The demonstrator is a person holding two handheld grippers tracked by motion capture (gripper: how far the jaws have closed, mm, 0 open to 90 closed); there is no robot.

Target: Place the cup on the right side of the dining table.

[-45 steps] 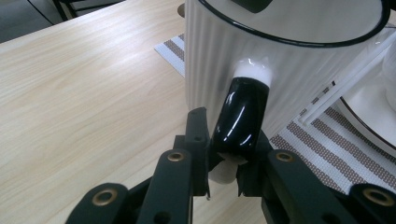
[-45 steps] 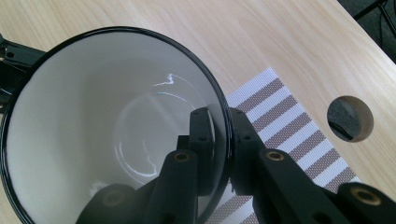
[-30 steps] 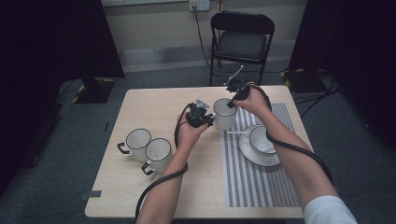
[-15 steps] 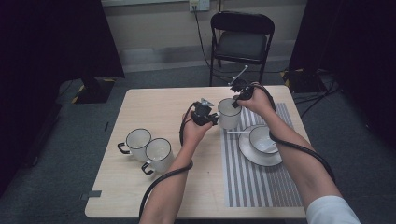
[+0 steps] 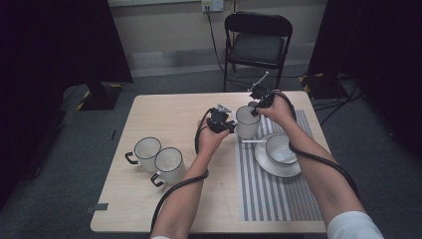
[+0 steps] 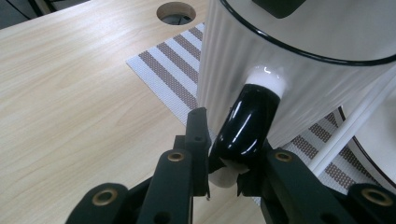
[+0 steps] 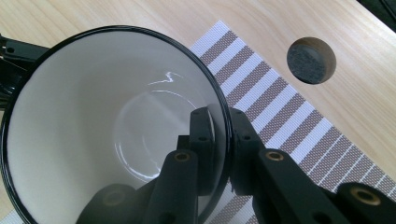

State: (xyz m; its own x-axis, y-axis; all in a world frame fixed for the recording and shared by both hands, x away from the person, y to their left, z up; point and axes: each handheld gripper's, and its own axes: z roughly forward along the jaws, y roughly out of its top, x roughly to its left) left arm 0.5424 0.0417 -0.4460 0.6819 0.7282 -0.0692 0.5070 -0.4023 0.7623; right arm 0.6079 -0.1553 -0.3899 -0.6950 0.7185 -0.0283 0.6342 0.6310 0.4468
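Mug and both hands have drifted slightly toward the table's far edge.
Left gripper [image 6: 223, 154] clenches the black handle [image 6: 245, 123]; right gripper [image 7: 219, 140] pinches the rim of the white mug [image 5: 247, 121], at the striped placemat's [image 5: 278, 194] near-left edge beside the saucer [image 5: 276, 164].

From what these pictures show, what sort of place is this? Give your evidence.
Probably a recording studio or lab, not a home: black curtains flank a lone wooden table, loose cables cross grey carpet, and a folding chair stands against a bare wall.
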